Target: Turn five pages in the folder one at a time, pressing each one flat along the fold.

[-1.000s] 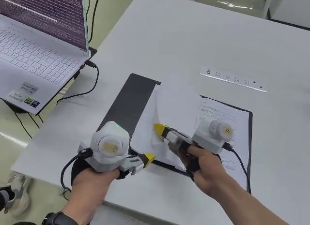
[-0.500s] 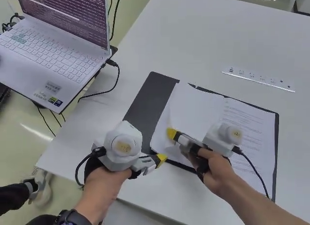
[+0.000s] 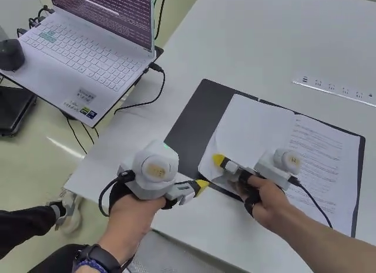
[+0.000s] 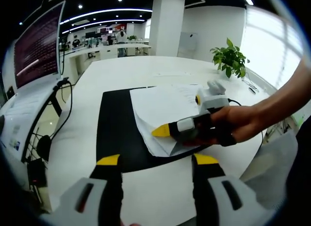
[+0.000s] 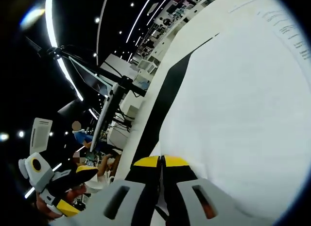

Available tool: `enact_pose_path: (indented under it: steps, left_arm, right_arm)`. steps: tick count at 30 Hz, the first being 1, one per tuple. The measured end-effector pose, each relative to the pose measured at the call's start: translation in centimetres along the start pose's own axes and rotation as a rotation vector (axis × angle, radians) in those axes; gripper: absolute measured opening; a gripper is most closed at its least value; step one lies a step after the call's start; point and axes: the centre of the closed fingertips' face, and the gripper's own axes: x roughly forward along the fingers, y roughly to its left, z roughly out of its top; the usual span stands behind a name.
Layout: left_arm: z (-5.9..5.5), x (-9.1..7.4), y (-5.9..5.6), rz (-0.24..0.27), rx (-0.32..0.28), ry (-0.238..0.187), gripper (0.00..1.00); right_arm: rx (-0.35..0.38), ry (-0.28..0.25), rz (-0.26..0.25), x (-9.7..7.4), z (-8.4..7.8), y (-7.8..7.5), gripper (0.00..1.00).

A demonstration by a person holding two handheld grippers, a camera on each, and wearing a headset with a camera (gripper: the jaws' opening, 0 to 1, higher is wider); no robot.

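A black folder (image 3: pixel 197 117) lies open on the white table, with printed sheets (image 3: pixel 329 155) on its right half. One white page (image 3: pixel 252 129) arches from the fold toward the left cover. My right gripper (image 3: pixel 218 161) is shut on that page's near corner; in the right gripper view its yellow-tipped jaws (image 5: pixel 161 163) pinch the page (image 5: pixel 233 90) edge above the black cover (image 5: pixel 165 99). My left gripper (image 3: pixel 201 185) hovers open at the folder's near edge, nothing between its jaws (image 4: pixel 157 160). From there the right gripper (image 4: pixel 163 131) holds the page (image 4: pixel 160 107) over the folder (image 4: pixel 114 124).
An open laptop (image 3: pixel 88 50) stands at the far left with a cable (image 3: pixel 141 100) running across the table. A power strip (image 3: pixel 335 88) lies beyond the folder. A dark mouse (image 3: pixel 10 53) sits left of the laptop. The table's near edge (image 3: pixel 176 232) runs under both hands.
The page has come down from a high arch and now leans left over the black cover, still held by the right gripper. The left gripper stays by the folder's near edge. The head camera shifted.
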Motion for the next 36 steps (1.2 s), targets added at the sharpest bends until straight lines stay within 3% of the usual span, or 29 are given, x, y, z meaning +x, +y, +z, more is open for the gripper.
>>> enact_pose_path:
  steps: [8,13,24,31,36]
  left_arm:
    - [-0.1,0.3,-0.7,-0.016,-0.012,-0.002,0.54]
    - [-0.8,0.3,-1.1,-0.027,-0.009,0.011,0.53]
    - [-0.9,1.0,-1.4,-0.036,0.032,0.028,0.49]
    - [-0.2,1.7,-1.7,-0.068,0.048,0.016,0.44]
    - [0.0,2.5,-2.0,-0.093,0.052,0.015,0.42]
  right_arm:
    - [-0.005,-0.010,0.055,-0.4,0.1,1.3,0.12]
    - [-0.063,-0.013,0.082,-1.6,0.4,2.2,0.21]
    - [-0.129,-0.059,0.074,-5.3,1.7,2.6,0.37]
    - [-0.220,-0.090,0.043,-8.5,3.1,2.9,0.37]
    - [-0.247,-0.119,0.000,-11.3,3.7,2.0,0.36]
